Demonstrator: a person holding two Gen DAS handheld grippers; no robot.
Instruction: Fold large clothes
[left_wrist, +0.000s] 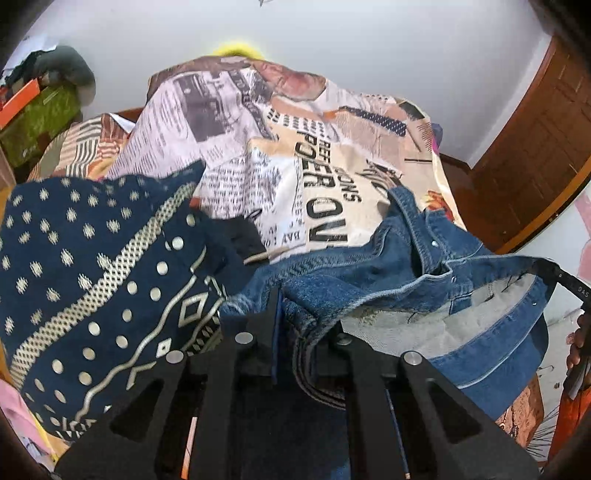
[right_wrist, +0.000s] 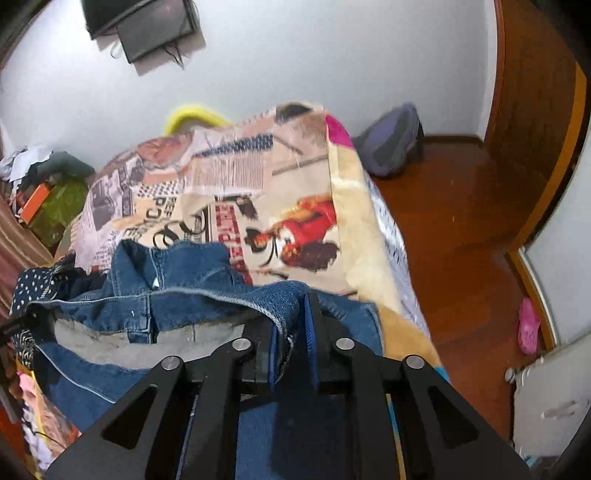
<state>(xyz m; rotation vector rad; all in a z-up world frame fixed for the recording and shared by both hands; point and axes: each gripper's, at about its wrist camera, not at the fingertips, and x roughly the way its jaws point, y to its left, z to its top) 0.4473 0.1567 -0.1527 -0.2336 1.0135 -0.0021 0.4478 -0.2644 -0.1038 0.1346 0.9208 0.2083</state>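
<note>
While the blue denim jacket with a pale grey lining (left_wrist: 424, 258) hangs stretched between the two tools, the left gripper (left_wrist: 295, 317) is clamped on a bunched fold of its hem edge, black fingers (left_wrist: 271, 306) drawn nearly together with only the thickness of denim between the blue pads. The right gripper (right_wrist: 295, 314) is pinched the same way on another stretch of that edge, its fingers (right_wrist: 314, 310) pressing a ridge of denim that rises between them. In the left wrist view the garment spreads from the centre toward 3 o'clock, its open inside showing the lining; in the right wrist view it spreads from the centre toward 9 o'clock, collar uppermost.

Beside the jacket, at 9 o'clock in the left view, lies a navy cloth printed with cream dots and zigzag bands (left_wrist: 92, 277), touching the denim. Both rest over a bed covered by a beige blanket printed with newspaper text and figures (right_wrist: 258, 192), which runs toward 12 o'clock, with a yellow object (right_wrist: 192, 114) just past its far end.

Around the bed: a pale grey wall (right_wrist: 295, 55) at 12 o'clock with a dark flat panel (right_wrist: 144, 26) mounted at 11 o'clock, a red-brown wooden floor (right_wrist: 443, 221) at 3 o'clock, a grey-purple backpack (right_wrist: 391, 144) against the wall at 1 o'clock, a brown wooden door (right_wrist: 535, 92) at 2 o'clock, and a pink slipper (right_wrist: 528, 325) on the floor at 4 o'clock.
</note>
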